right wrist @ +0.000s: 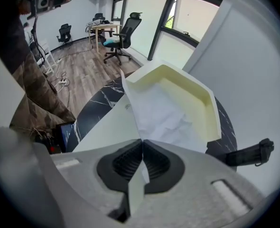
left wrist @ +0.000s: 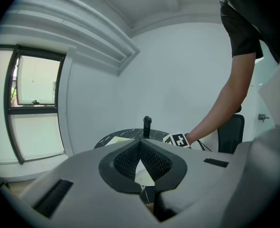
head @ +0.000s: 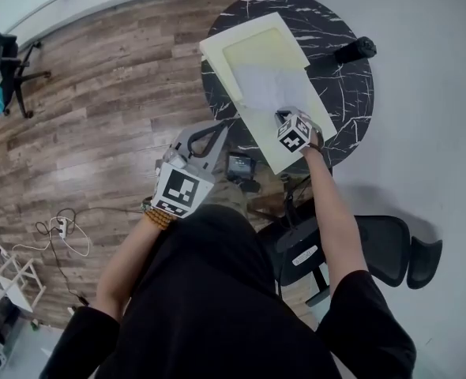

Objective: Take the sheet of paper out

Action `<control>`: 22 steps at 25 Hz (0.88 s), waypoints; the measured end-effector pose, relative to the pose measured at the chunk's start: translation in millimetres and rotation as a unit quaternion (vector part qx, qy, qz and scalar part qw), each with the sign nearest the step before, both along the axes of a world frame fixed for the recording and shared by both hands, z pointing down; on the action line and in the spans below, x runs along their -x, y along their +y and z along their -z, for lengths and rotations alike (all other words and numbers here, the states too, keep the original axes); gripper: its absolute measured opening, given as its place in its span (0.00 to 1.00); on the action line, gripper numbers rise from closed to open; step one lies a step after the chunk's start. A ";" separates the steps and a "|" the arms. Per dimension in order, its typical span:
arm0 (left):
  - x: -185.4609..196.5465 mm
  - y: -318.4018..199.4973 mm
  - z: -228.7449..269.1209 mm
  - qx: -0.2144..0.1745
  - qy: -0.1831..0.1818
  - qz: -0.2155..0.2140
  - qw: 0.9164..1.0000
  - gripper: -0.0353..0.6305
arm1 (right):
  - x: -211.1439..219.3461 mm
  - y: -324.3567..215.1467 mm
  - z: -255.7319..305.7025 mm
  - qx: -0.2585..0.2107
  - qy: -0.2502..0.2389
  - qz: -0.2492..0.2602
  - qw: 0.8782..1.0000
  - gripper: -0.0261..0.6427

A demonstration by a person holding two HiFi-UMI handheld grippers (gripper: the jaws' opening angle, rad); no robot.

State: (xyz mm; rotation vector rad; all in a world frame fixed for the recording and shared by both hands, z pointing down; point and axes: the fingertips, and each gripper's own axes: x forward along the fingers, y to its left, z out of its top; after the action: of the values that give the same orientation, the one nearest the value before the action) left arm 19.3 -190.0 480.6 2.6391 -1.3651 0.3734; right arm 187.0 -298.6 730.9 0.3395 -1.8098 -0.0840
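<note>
A shallow cream tray folder (head: 253,50) (right wrist: 197,91) lies open on the round black marble table (head: 343,85). A crumpled white sheet of paper (head: 261,81) (right wrist: 159,113) lies in it and reaches out over the folder's flat cream cover (head: 272,144). My right gripper (head: 284,118) (right wrist: 142,141) points steeply down at the sheet's near edge and is shut on it. A cream strip also runs down between its jaws. My left gripper (head: 219,126) (left wrist: 141,140) hangs off the table's left side, tips together, holding nothing.
A black cylinder (head: 355,50) (right wrist: 247,153) (left wrist: 147,126) stands on the table's right part. A black office chair (head: 383,247) is beside the person. A dark device (head: 239,166) sits below the table edge. Cables (head: 59,231) lie on the wood floor.
</note>
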 end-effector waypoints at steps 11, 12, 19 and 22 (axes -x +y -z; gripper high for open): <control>-7.1 10.7 10.2 -0.013 0.002 -0.020 1.000 0.04 | 4.4 34.1 38.4 0.005 -0.097 -0.099 0.990 0.04; -7.2 12.0 11.0 -0.014 0.002 -0.020 1.000 0.05 | 5.2 37.6 41.7 0.007 -0.108 -0.105 0.989 0.04; -3.7 20.9 14.3 -0.016 0.007 -0.014 1.000 0.04 | 2.8 57.7 59.9 0.013 -0.185 -0.176 0.967 0.04; -1.0 25.6 15.0 -0.017 0.009 -0.011 1.000 0.04 | 7.6 67.2 74.4 0.022 -0.227 -0.205 0.952 0.04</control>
State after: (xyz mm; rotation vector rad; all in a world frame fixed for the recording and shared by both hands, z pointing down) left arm 20.3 -164.4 465.6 2.6800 -1.3491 0.3318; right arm 179.4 -231.4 656.5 0.7435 -2.1473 0.3526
